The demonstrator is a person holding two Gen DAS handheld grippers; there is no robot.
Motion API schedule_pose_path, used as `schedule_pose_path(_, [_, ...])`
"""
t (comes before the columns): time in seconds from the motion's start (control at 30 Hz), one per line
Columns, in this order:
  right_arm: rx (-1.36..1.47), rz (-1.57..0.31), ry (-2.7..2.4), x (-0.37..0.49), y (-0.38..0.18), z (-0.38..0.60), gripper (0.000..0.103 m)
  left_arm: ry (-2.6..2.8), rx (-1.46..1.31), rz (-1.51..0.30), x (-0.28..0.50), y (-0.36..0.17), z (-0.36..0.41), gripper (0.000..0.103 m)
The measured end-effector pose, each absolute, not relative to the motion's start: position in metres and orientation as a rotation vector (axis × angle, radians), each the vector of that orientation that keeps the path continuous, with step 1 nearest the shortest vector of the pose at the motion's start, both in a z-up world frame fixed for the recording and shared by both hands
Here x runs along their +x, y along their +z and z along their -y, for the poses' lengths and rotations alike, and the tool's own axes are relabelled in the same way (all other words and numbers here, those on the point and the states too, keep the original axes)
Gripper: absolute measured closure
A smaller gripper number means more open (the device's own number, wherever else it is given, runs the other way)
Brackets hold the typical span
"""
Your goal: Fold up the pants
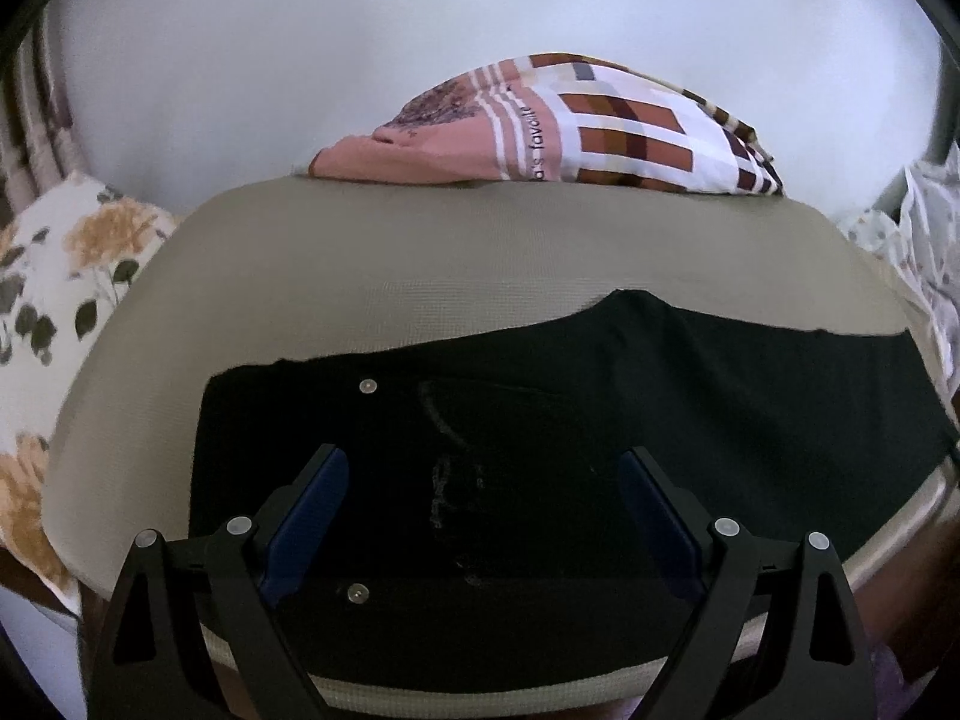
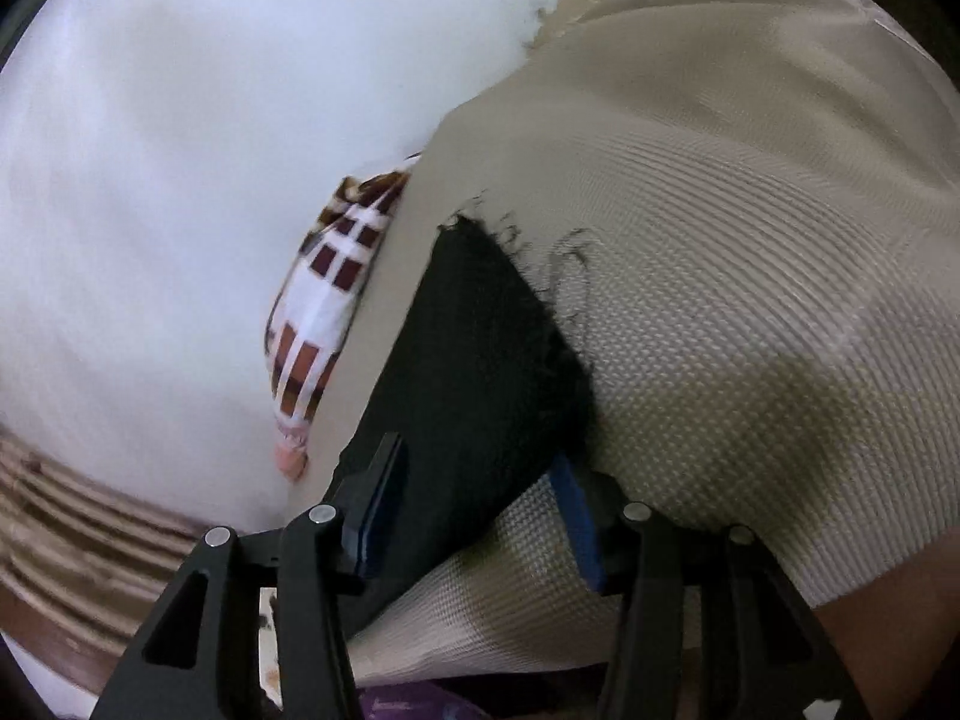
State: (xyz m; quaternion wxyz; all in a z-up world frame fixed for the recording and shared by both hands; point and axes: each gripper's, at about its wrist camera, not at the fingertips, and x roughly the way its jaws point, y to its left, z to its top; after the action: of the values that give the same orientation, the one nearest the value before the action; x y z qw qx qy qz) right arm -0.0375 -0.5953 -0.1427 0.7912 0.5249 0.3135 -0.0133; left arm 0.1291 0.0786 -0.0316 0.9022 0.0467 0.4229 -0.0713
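Observation:
Black pants [image 1: 660,396] lie flat on a beige textured mat [image 1: 384,264], with silver rivets showing near the waist. My left gripper [image 1: 486,510] hovers over the waist end, its blue-padded fingers [image 1: 318,510] spread wide with nothing pinched. In the right wrist view a frayed leg end of the pants [image 2: 480,324] runs between the fingers of my right gripper [image 2: 477,510] and on under the left finger. That gripper's jaws stand about half apart. Bare mat [image 2: 720,300] shows between the cloth and the right pad [image 2: 576,516], so the pads do not press on the pants.
A folded cloth [image 1: 600,126], brown-and-white checked with a pink part, lies at the mat's far edge and shows again as a checked cloth [image 2: 324,312]. A floral pillow [image 1: 54,300] is at the left, floral fabric [image 1: 924,228] at the right. A white surface [image 1: 420,30] lies behind.

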Motion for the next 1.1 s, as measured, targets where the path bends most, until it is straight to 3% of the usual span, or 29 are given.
schedule_pose_path(0.3, [1.240,-0.664,-0.029,-0.030,-0.149,0.591,0.055,-0.160,0.097,-0.892,0.131,-0.037,-0.080,0.012])
schedule_pose_path(0.63, [0.970,-0.737,-0.150,-0.002,-0.128,0.572,0.057,-0.116,-0.052,-0.932,0.136,-0.045,-0.113,0.012])
schedule_pose_path(0.67, [0.990,-0.739,-0.152,0.001,-0.130,0.575,0.066,-0.113,-0.071,-0.943,0.137,-0.047,-0.117,0.012])
schedule_pose_path(0.73, [0.982,-0.790,-0.167,0.007,-0.134,0.577,0.094,-0.103,-0.093,-0.952,0.138,-0.049,-0.122,0.012])
schedule_pose_path(1.1, [0.976,-0.766,-0.123,0.015,-0.117,0.565,0.095,-0.088,-0.054,-0.953,0.134,-0.054,-0.120,0.012])
